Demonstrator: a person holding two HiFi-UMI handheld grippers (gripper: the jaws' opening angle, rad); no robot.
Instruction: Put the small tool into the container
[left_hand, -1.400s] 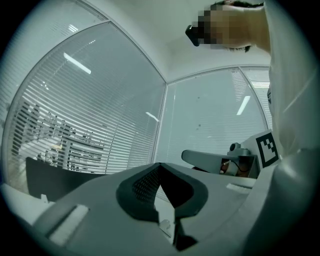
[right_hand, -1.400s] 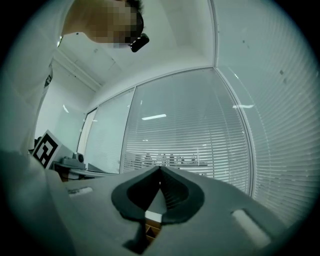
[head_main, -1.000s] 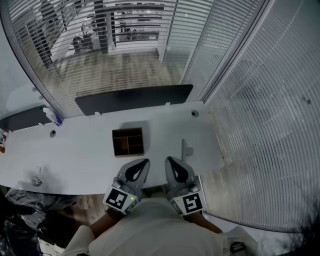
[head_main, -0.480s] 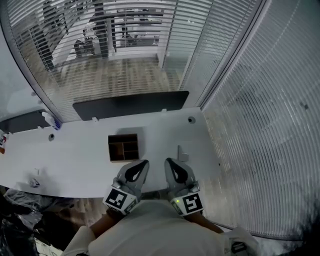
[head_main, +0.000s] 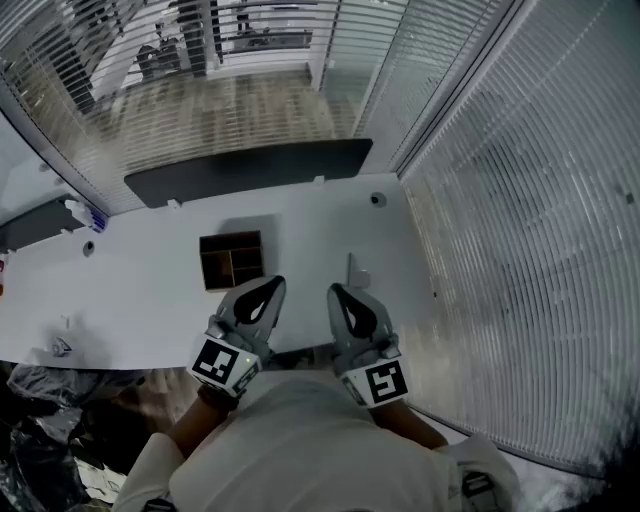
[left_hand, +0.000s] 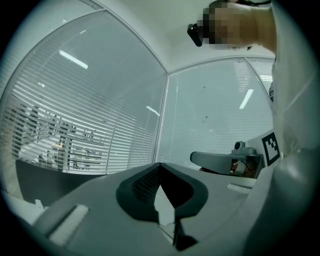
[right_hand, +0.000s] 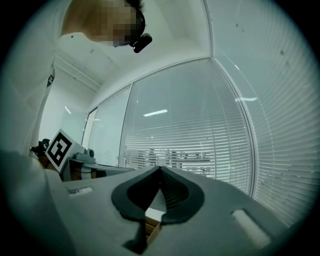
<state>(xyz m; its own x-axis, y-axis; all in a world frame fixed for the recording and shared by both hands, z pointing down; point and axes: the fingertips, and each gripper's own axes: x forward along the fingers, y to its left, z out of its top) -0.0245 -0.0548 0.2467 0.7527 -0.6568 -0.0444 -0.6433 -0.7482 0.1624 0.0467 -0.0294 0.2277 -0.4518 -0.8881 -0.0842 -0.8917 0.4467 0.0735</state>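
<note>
Both your left gripper (head_main: 274, 284) and right gripper (head_main: 336, 291) are closed and empty, so open the right one wide over the small tool (head_main: 351, 272).

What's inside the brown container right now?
The container shows only dark dividers and bare compartments; its shadowed corners can't be read. The small tool lies on the table outside it.

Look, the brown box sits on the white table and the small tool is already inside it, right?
Not quite. The brown box does sit on the white table, but the small tool lies on the table to the box's right, apart from it. The head view shows this.
</note>
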